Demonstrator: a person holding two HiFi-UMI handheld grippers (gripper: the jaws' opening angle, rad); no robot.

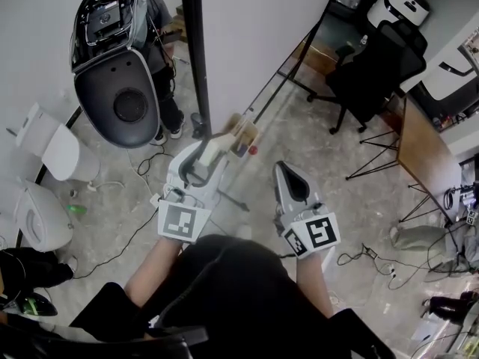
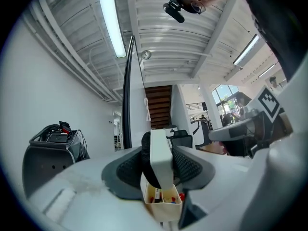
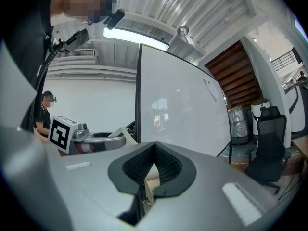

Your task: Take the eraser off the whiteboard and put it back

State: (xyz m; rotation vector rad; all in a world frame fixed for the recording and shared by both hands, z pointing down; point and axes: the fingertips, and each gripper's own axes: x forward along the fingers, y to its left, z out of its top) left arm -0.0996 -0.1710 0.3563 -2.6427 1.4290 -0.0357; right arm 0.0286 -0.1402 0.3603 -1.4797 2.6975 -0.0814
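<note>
The eraser (image 1: 215, 149), a pale block with a black felt side, is clamped between the jaws of my left gripper (image 1: 212, 145), close in front of the whiteboard (image 1: 247, 21). In the left gripper view the eraser (image 2: 161, 160) stands on edge between the pads, and my left gripper (image 2: 159, 154) is shut on it. Just below it hangs a cream holder (image 2: 163, 200) with markers inside. My right gripper (image 1: 290, 179) hovers to the right, apart from the board. Seen from its own camera, my right gripper (image 3: 154, 148) is shut with nothing held, facing the whiteboard (image 3: 178, 105).
The board's black frame post (image 1: 193, 43) runs down to the floor. A grey domed machine (image 1: 116, 66) stands to the left, with white devices (image 1: 56, 152) and cables on the floor. A black office chair (image 1: 374, 66) and a wooden desk (image 1: 423, 148) are at the right.
</note>
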